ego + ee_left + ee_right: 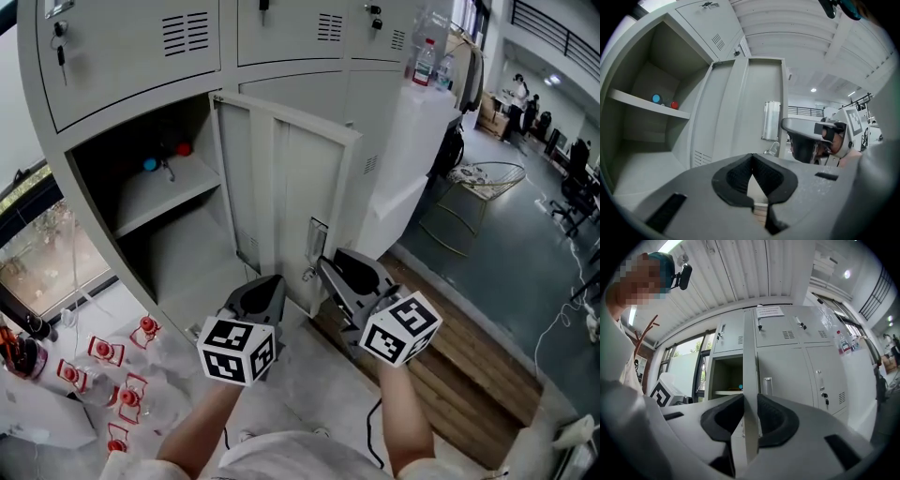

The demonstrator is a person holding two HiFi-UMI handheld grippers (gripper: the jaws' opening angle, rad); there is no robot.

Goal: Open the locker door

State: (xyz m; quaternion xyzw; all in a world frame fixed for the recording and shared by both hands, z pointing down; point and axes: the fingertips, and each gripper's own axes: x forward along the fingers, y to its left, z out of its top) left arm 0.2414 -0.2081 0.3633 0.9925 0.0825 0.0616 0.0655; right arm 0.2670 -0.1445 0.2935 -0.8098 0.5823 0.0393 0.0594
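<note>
The grey locker door (281, 187) stands swung out from its open compartment (159, 202), with its inner side facing me. My right gripper (323, 267) is at the door's free edge, just below the latch plate (317, 239). In the right gripper view the door edge (749, 380) runs upright between the pads, which press on it from both sides. My left gripper (267, 281) hangs beside it in front of the door's lower part, touching nothing. Its jaws (751, 161) are shut and empty, and it looks at the door (750, 103).
A blue thing (150, 164) and a red thing (184, 148) lie on the shelf inside the compartment. Closed lockers (131, 37) are above and to the right. A white stand with bottles (427, 61) and a wire chair (483, 178) are at right. Red items (112, 375) lie on the floor at left.
</note>
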